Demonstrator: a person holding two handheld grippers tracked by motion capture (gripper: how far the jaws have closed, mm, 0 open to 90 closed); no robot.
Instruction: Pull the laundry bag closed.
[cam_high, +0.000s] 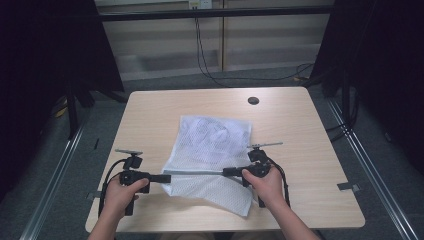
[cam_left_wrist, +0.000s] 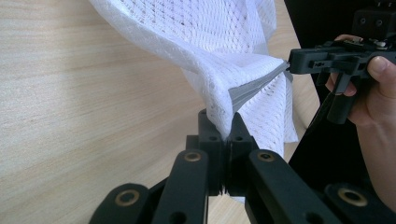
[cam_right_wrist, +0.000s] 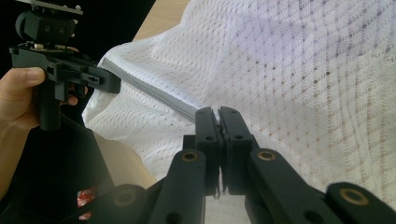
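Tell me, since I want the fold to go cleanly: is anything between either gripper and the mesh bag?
Nothing visible. The left gripper and right gripper are each shut on the white mesh bag, pinching its grey edge band stretched between them.

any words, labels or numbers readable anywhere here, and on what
None can be read. The white mesh bag, the table and both grippers, left and right, show no print. A red patch low in the right gripper view is too blurred to tell.
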